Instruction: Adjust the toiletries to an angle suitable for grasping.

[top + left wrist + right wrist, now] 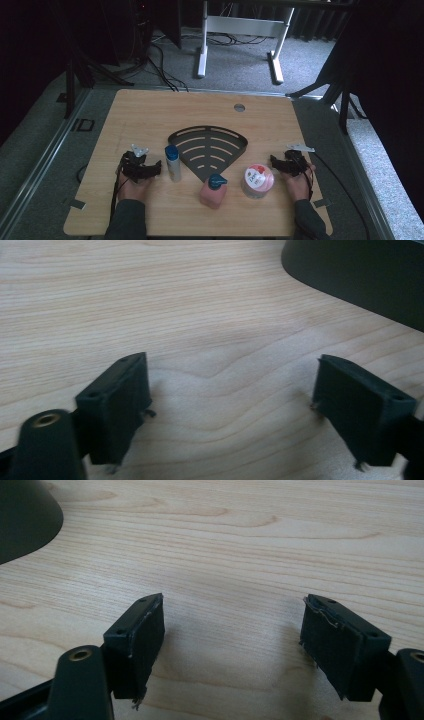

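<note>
nothing picked up yet, three toiletries beside the rack

both grippers rest low on the wooden table, one at each side. the left gripper has its jaws spread wide with bare wood between them, as its own view confirms. the right gripper is likewise wide open and holds nothing.

the dark fan-shaped rack lies in the middle of the table and carries nothing on its slats. the slim bottle with a blue cap stands upright just beside the left gripper, off the rack's left edge. the pink pump bottle stands near the rack's front tip, and the round pink tub sits to its right, near the right gripper.

judging by this layout, the work looks to be at its very start: no item is gripped or moved onto the rack, and all three remain to be handled.
</note>
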The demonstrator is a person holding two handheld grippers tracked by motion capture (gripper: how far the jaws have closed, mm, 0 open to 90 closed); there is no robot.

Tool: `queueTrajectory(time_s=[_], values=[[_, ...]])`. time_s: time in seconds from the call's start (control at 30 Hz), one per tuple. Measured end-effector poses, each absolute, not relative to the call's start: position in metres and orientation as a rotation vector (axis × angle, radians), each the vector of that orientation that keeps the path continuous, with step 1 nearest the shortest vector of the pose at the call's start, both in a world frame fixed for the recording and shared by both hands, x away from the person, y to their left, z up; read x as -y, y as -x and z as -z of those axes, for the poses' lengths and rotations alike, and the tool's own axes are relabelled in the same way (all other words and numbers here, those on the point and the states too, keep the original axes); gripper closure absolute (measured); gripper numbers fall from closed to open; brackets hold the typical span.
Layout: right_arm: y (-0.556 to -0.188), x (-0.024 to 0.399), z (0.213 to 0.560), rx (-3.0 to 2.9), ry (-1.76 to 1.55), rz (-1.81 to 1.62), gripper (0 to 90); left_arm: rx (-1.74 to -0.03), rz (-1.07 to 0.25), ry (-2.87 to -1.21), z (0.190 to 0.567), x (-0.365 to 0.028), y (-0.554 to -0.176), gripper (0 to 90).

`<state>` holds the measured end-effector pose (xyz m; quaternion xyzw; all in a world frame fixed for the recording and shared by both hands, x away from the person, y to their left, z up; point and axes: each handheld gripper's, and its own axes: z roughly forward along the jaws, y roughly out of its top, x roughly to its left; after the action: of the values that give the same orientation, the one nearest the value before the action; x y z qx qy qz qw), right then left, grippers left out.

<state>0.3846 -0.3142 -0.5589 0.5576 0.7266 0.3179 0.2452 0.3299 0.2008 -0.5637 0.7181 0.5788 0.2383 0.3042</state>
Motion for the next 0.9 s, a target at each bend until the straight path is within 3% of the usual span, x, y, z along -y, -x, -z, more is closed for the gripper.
queueTrajectory(time_s=[0.3, 0.37, 0.43, 0.53, 0.73, 0.9], values=[[-0.383, 0.313, 0.559, -1.984, -1.522, -0.865, 25.2, -1.506, -0.63, -1.906, 0.563, -0.2, -0.327, 20.9], [-0.383, 0.313, 0.559, -1.986, -1.52, -0.867, 25.2, -1.492, -0.632, -1.906, 0.562, -0.201, -0.325, 29.2], [-0.383, 0.313, 0.559, -1.987, -1.519, -0.867, 25.2, -1.509, -0.629, -1.917, 0.559, -0.201, -0.322, 44.6], [-0.383, 0.313, 0.559, -1.987, -1.52, -0.868, 25.1, -1.503, -0.638, -1.953, 0.556, -0.199, -0.319, 56.6], [-0.383, 0.313, 0.559, -1.99, -1.517, -0.868, 24.8, -1.478, -0.571, -1.955, 0.549, -0.198, -0.314, 67.3], [-0.383, 0.313, 0.559, -1.991, -1.516, -0.868, 24.8, -1.444, -0.557, -1.964, 0.545, -0.198, -0.309, 83.3]])
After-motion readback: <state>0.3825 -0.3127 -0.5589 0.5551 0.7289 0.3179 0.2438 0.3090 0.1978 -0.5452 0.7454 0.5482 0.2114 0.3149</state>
